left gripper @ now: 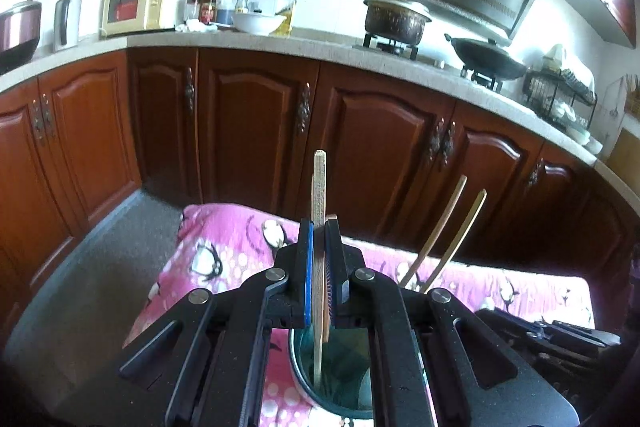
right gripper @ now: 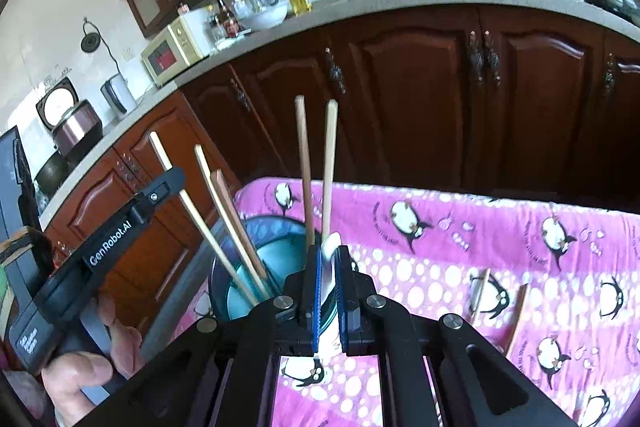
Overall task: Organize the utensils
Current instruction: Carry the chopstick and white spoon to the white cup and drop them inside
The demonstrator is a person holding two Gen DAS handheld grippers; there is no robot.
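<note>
My left gripper [left gripper: 319, 227] is shut on wooden chopsticks [left gripper: 319, 187], held upright with their lower ends inside a teal cup [left gripper: 332, 387] below it. Two more chopsticks [left gripper: 444, 239] lean in the cup at the right. In the right wrist view my right gripper [right gripper: 329, 255] is shut on a white utensil [right gripper: 330, 263], probably a spoon handle. The teal cup [right gripper: 256, 267] stands at its left on the pink penguin cloth [right gripper: 460, 247]. The left gripper's body [right gripper: 100, 251] holds its chopsticks [right gripper: 224, 223] in the cup. Two upright chopsticks [right gripper: 316, 167] stand just beyond my right gripper.
More chopsticks [right gripper: 516, 319] lie on the cloth at the right. Dark utensils [left gripper: 560, 335] lie on the cloth at the right in the left wrist view. Wooden cabinets [left gripper: 256, 123] and a counter with microwave [left gripper: 140, 5], pot [left gripper: 396, 19] and wok [left gripper: 488, 59] stand behind.
</note>
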